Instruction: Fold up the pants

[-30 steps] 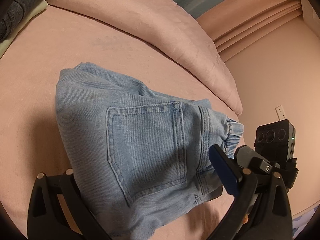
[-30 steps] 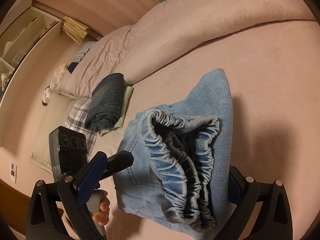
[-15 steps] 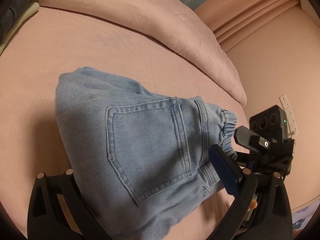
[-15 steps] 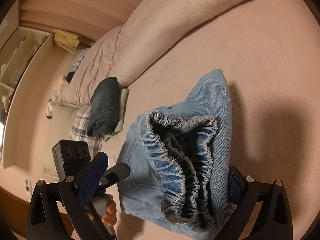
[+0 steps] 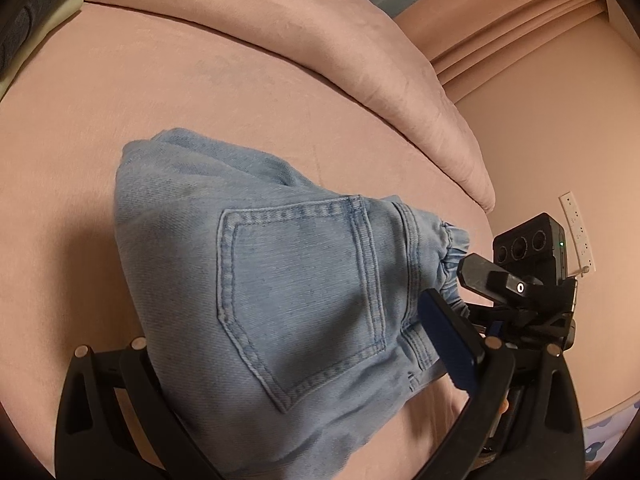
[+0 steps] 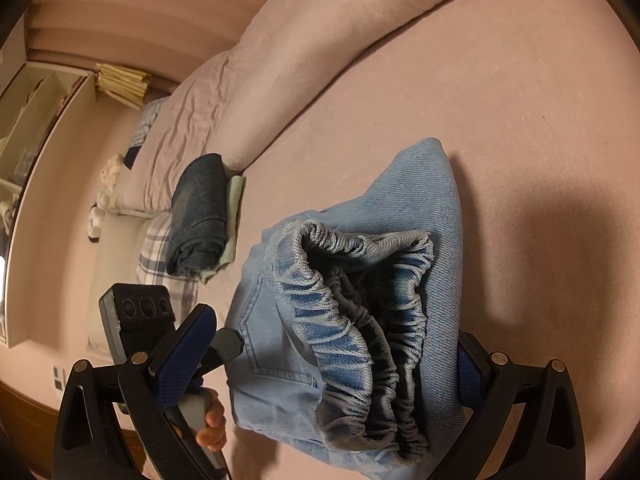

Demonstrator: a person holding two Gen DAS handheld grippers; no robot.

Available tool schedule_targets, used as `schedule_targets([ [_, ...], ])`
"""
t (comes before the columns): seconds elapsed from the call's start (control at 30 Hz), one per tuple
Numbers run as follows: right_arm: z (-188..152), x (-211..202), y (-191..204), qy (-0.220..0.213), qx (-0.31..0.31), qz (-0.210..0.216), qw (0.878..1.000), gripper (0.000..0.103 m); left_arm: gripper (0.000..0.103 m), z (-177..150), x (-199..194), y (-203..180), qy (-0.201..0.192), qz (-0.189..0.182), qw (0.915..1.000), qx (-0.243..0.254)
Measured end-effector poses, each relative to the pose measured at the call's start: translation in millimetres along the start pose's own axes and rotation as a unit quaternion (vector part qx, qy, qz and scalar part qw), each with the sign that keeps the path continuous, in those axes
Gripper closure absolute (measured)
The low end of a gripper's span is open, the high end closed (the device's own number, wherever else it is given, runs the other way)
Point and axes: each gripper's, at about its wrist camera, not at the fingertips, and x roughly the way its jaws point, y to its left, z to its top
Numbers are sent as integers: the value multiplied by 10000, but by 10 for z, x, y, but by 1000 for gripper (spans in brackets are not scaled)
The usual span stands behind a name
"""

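Observation:
A light blue pair of jeans (image 5: 300, 300), folded into a thick bundle with a back pocket facing up, casts a shadow on the pink bed sheet (image 5: 100, 100). My left gripper (image 5: 280, 340) is open; its left finger is hidden under the bundle and its blue right pad (image 5: 448, 336) sits by the waistband side. In the right wrist view the gathered elastic waistband (image 6: 360, 312) faces the camera. My right gripper (image 6: 334, 332) is open too, with its right finger behind the denim and its left pad (image 6: 184, 352) clear of it. The right gripper body (image 5: 520, 280) hovers beside the waistband.
A rolled pink duvet (image 6: 320, 40) lies along the bed's far side. A dark folded garment (image 6: 200, 208) rests on a pale green cloth (image 6: 236, 200) near a plaid pillow (image 6: 160, 252). A hand (image 6: 212, 420) holds the left gripper. A wall socket (image 5: 576, 232) is at right.
Both grippers have drifted slightly with the jeans bundle still lying across their fingers. The right gripper has come closer to the waistband in the left wrist view.

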Motion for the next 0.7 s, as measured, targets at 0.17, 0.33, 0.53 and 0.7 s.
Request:
schedule_targets([
  [0.17, 25, 11, -21, 18, 5, 0, 10000, 0, 4, 1, 0, 28, -1, -9, 10000, -33],
  [0.33, 34, 26, -38, 31, 1, -15, 10000, 0, 4, -5, -9, 41, 10, 9, 10000, -25],
  [0.53, 46, 42, -73, 49, 11, -36, 10000, 0, 5, 2, -18, 82, 33, 17, 10000, -84],
  [0.7, 51, 52, -84, 69, -14, -69, 10000, 0, 5, 17, -7, 97, 44, 46, 9999, -106],
])
